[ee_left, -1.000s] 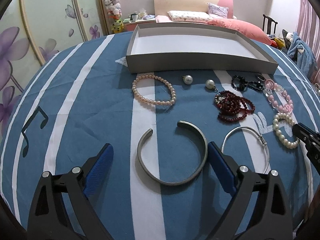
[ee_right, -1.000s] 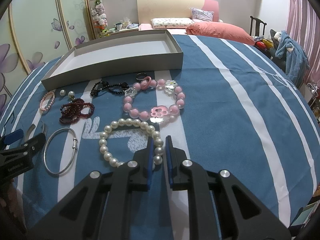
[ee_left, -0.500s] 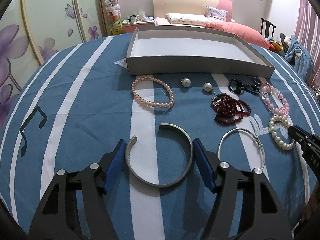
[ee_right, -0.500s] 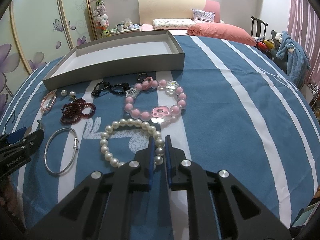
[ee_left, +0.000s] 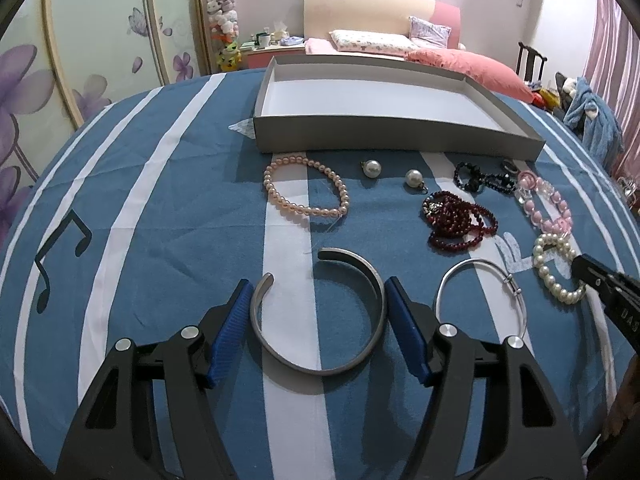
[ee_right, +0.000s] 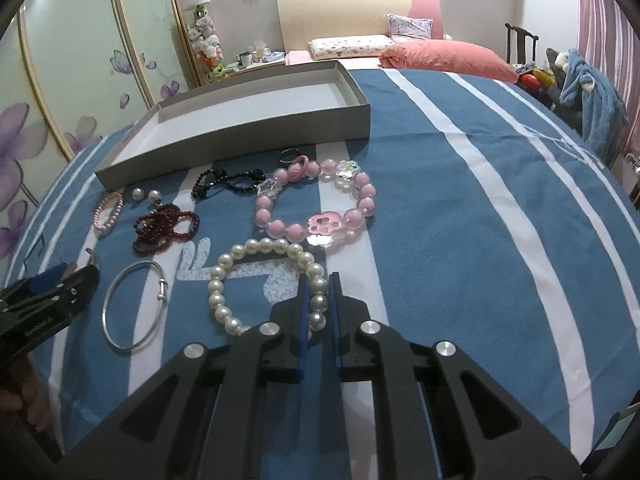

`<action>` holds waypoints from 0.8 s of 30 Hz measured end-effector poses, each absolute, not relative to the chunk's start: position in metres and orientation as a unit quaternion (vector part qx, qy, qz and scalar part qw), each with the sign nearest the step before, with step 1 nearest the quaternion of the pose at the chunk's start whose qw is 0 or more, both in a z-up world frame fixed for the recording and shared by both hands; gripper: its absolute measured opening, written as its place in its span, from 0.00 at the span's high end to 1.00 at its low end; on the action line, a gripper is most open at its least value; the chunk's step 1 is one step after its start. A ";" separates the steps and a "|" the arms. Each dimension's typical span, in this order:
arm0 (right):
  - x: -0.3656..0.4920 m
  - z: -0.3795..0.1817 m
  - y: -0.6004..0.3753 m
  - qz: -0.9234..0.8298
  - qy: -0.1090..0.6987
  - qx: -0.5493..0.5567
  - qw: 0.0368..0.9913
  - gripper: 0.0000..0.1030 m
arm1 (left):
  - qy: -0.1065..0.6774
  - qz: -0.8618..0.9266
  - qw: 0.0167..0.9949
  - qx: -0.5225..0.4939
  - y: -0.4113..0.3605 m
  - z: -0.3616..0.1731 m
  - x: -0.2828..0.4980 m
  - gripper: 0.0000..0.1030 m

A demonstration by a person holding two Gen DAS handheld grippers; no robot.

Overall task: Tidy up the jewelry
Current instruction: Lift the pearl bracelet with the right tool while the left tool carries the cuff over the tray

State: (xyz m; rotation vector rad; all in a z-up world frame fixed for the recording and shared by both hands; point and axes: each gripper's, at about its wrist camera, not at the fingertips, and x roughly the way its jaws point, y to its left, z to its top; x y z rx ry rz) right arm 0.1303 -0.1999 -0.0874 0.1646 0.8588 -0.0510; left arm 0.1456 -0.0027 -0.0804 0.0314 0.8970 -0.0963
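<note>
My left gripper [ee_left: 319,286] is open, its blue pads on either side of a grey open cuff bangle [ee_left: 319,368] lying on the blue striped cloth. My right gripper [ee_right: 318,278] is shut on the white pearl bracelet [ee_right: 224,270], clamping its near right beads; the bracelet also shows in the left wrist view [ee_left: 554,276]. Beyond lie a thin silver bangle [ee_left: 480,300], a dark red bead bracelet [ee_left: 460,220], a pink pearl bracelet [ee_left: 306,191], two loose pearl pendants [ee_left: 372,168], a black bead bracelet [ee_right: 224,182] and a large pink bead bracelet [ee_right: 320,204].
A shallow grey box [ee_left: 384,136] with a white inside stands open at the far side of the cloth, beyond the jewelry. A small ring [ee_right: 289,155] lies by its front wall. A bed and wardrobe doors are behind.
My left gripper has moved forward and its pads have closed in around the grey cuff. My right gripper has stayed shut on the white pearl bracelet.
</note>
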 end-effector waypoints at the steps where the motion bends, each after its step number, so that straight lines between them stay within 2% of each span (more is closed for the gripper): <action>1: 0.129 -0.086 -0.200 -0.022 0.411 0.083 0.908 0.90 | 0.433 -0.047 0.900 0.013 -0.003 -0.080 0.145 0.35; 10: 0.118 -0.062 -0.197 0.006 0.360 0.107 0.927 0.90 | 0.414 -0.048 0.909 -0.009 0.005 -0.075 0.139 0.35; 24: 0.105 -0.026 -0.180 0.040 0.290 0.103 0.951 0.90 | 0.310 -0.036 0.950 0.006 -0.002 -0.042 0.113 0.35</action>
